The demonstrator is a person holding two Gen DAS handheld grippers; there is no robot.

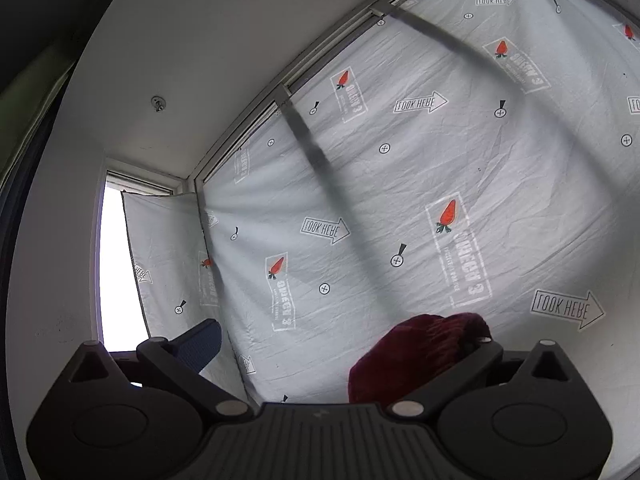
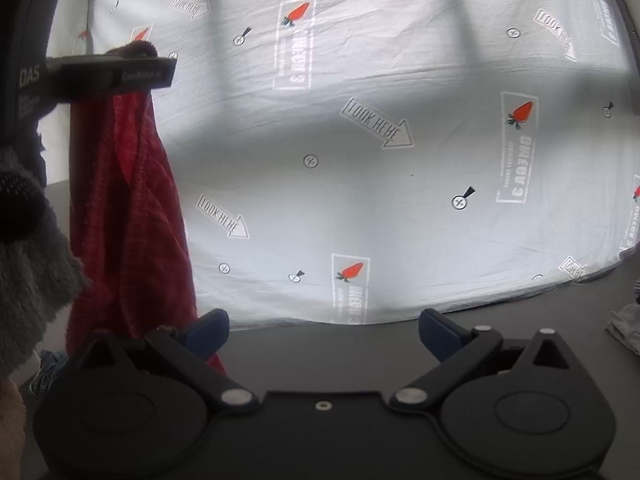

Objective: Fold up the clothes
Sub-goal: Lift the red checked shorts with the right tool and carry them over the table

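A dark red garment (image 2: 128, 208) hangs straight down from my left gripper (image 2: 120, 70), seen side-on at the upper left of the right wrist view. In the left wrist view the left gripper (image 1: 344, 336) stands wide open, pointing up; the red cloth (image 1: 416, 356) is draped over its right finger, which is hidden, and its blue left fingertip (image 1: 202, 342) is bare. My right gripper (image 2: 324, 332) is open and empty, low over the dark table (image 2: 320, 344), to the right of the garment's hanging hem.
A white sheet (image 2: 380, 152) printed with strawberries and "LOOK HERE" arrows covers the surface behind. The white ceiling (image 1: 168, 52) and a bright window (image 1: 116, 264) show in the left wrist view. A grey fuzzy sleeve (image 2: 28, 248) is at left. Crumpled cloth (image 2: 626, 326) lies at right.
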